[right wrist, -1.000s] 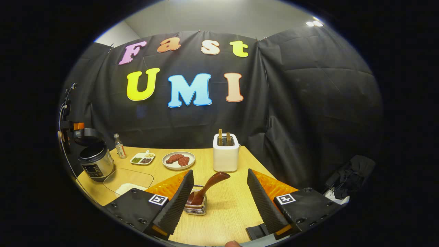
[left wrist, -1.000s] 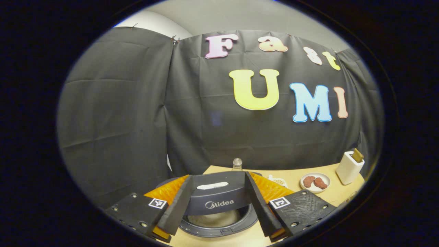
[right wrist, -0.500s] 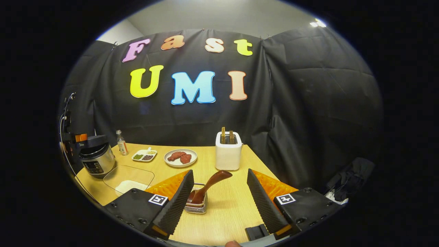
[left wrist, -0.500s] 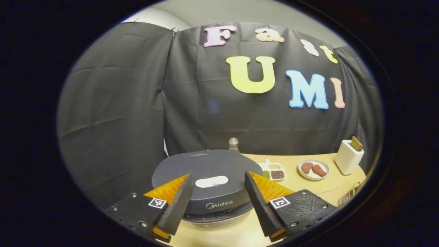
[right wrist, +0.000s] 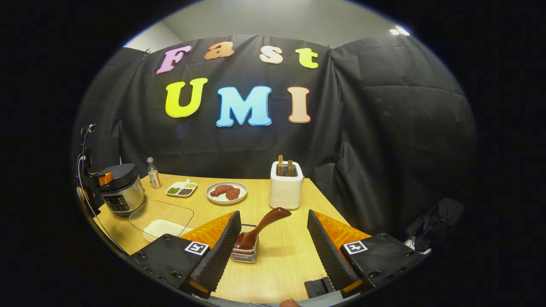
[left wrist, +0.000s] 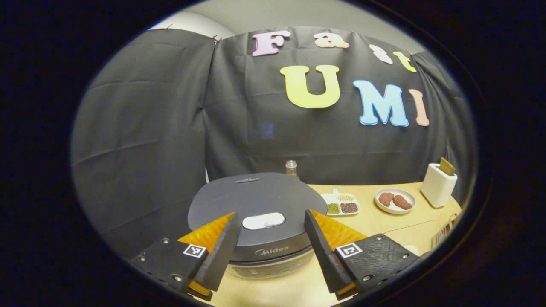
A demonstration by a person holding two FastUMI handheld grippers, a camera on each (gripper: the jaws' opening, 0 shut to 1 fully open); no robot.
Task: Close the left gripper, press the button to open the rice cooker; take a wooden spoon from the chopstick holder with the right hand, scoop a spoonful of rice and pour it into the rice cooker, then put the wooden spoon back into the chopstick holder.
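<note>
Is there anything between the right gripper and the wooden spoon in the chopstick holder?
Nothing visible. The right gripper is open, and the wooden spoon leans in the chopstick holder just ahead of it, with bare table between.

Toaster [right wrist: 286, 190], meat plate [right wrist: 226, 192], bottle [right wrist: 152, 173].

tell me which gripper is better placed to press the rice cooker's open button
Left. The left gripper hangs right over the rice cooker, its open fingers either side of the pale button; it only needs closing. The right gripper faces the wooden spoon across the table.
</note>
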